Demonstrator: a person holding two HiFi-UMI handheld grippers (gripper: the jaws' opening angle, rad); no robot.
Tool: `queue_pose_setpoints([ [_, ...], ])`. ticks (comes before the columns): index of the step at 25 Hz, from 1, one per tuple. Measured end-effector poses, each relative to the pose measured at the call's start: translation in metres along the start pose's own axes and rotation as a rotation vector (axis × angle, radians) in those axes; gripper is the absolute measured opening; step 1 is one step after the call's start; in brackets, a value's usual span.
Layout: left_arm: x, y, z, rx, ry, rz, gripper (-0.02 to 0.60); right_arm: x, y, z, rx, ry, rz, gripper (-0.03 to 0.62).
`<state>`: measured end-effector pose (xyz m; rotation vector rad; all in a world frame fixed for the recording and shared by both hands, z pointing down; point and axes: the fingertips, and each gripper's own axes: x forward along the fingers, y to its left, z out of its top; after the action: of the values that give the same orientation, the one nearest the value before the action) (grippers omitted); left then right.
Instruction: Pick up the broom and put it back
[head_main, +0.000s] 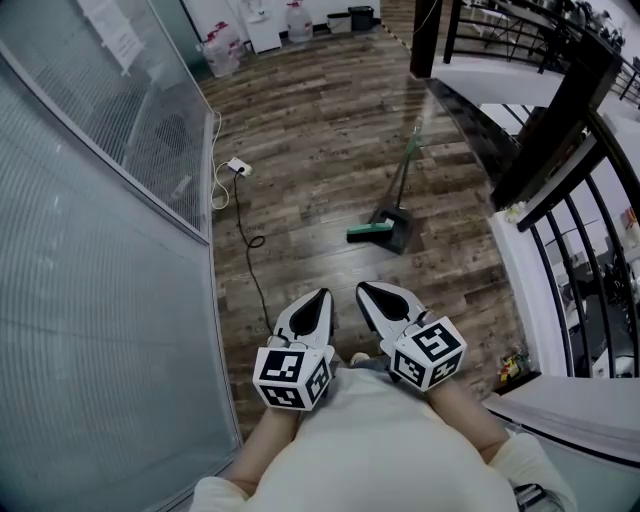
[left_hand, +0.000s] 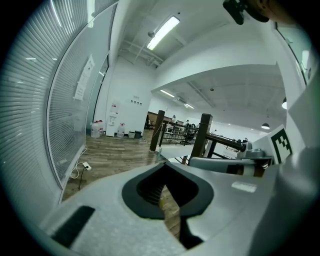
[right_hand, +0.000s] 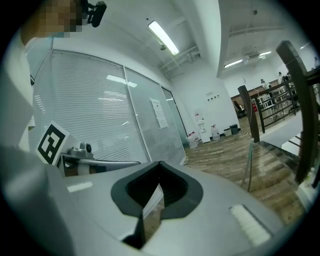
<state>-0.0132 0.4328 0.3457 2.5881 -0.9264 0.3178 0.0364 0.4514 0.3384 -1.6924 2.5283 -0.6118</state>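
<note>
The broom (head_main: 372, 232) lies on the wooden floor ahead of me, its green head nearest me and its thin handle (head_main: 408, 160) running away toward the stair edge. A dark dustpan (head_main: 396, 226) sits against the head. Low in the head view, well short of the broom, are my left gripper (head_main: 323, 297) and right gripper (head_main: 364, 291), side by side. Both are shut with nothing between the jaws. In the left gripper view the left gripper (left_hand: 163, 167) has its jaws together, and so has the right gripper (right_hand: 159, 165) in the right gripper view. The broom does not show in either gripper view.
A glass partition with blinds (head_main: 90, 200) runs along the left. A white power strip (head_main: 238, 167) and its black cable (head_main: 250, 245) lie on the floor beside it. A black railing (head_main: 560, 120) and a white ledge (head_main: 515, 270) border the right. Water jugs (head_main: 222, 45) stand at the far wall.
</note>
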Motion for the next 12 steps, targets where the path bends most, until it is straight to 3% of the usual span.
queue_pose_setpoints([
  [12,0.014,-0.005,-0.002,-0.005,0.020,-0.025,0.006,-0.003,-0.014,-0.003,0.041,0.009,-0.024,0.005],
])
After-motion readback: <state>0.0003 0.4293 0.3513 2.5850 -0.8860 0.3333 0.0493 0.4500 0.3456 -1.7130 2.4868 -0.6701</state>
